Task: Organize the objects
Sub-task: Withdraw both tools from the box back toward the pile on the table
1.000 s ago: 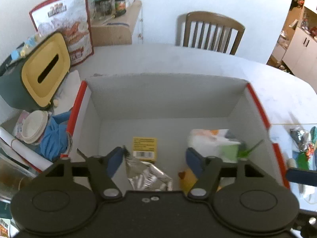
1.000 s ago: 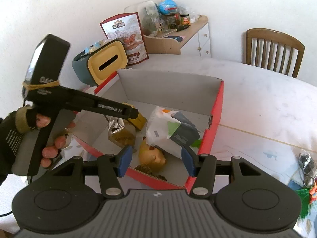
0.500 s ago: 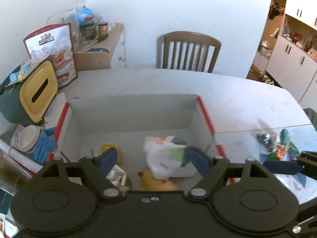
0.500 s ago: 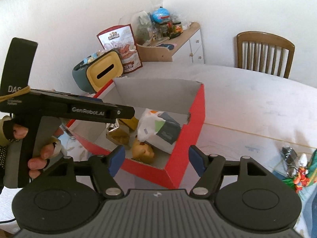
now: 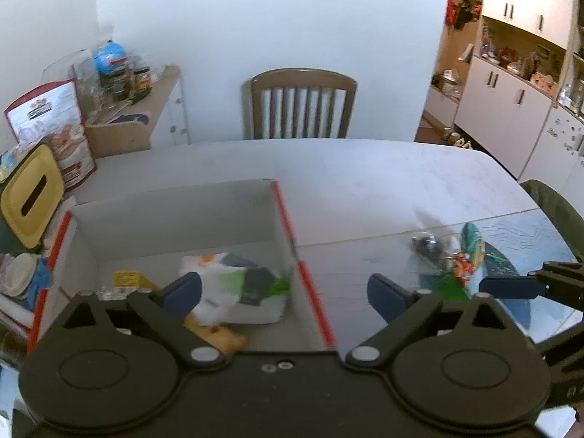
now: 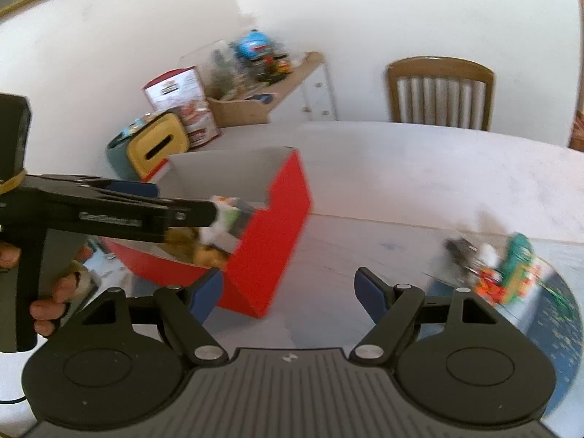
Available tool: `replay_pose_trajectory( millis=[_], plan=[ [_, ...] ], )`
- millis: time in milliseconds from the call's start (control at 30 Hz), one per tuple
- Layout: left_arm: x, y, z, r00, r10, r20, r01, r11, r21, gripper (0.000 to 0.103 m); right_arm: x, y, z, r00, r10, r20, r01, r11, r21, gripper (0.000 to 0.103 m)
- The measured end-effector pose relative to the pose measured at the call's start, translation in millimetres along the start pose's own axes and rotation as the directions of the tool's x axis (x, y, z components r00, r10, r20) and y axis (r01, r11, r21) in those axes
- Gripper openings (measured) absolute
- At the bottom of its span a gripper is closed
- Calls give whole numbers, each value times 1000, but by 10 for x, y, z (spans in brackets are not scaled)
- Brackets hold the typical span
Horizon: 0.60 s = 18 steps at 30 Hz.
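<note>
Box: the red box (image 6: 270,233) with white inside walls sits on the table (image 5: 365,179), in the left middle of both views.
In the box: a white and green bag (image 5: 237,288), a small yellow pack (image 5: 126,279) in the lower left, and something yellow-brown (image 5: 219,334) under the bag.
Loose things: a little pile with a silver wrapper (image 5: 425,244) and a teal packet (image 5: 472,244) lies on the table at the right, well apart from the box.
Left tongs (image 5: 284,292): wide, holding nothing, with the box's right wall between the tips.
Right tongs (image 6: 288,288): wide, holding nothing, above the bare table by the box corner.
Hand (image 6: 47,292): grips the left tool's handle at the left edge.
Far side: a wooden chair (image 5: 299,106) stands behind the table.
</note>
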<state>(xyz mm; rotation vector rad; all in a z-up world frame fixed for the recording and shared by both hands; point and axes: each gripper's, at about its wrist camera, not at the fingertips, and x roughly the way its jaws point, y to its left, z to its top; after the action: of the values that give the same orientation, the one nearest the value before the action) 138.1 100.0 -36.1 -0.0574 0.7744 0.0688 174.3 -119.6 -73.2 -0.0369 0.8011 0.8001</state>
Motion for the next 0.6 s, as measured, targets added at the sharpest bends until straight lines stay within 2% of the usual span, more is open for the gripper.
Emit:
replay_pose_trajectory(
  millis=[33, 200, 433, 600],
  plan=[
    [0, -49, -6, 1000, -6, 5, 6, 1000, 4, 102, -36, -72, -26, 1000, -10, 2, 10, 1000, 10, 79],
    [53, -284, -45, 999, -33, 0, 33, 999, 28, 102, -243, -502, -150, 997, -81, 12, 80, 995, 62, 79],
    [176, -593, -141, 997, -77, -16, 77, 996, 38, 102, -474, -1115, -323, 979, -205, 7, 202, 968, 145, 79],
    [309, -840, -204, 993, -117, -30, 118, 993, 30, 102, -553, -1429, -445, 970, -242, -7, 239, 951, 198, 79]
  ],
)
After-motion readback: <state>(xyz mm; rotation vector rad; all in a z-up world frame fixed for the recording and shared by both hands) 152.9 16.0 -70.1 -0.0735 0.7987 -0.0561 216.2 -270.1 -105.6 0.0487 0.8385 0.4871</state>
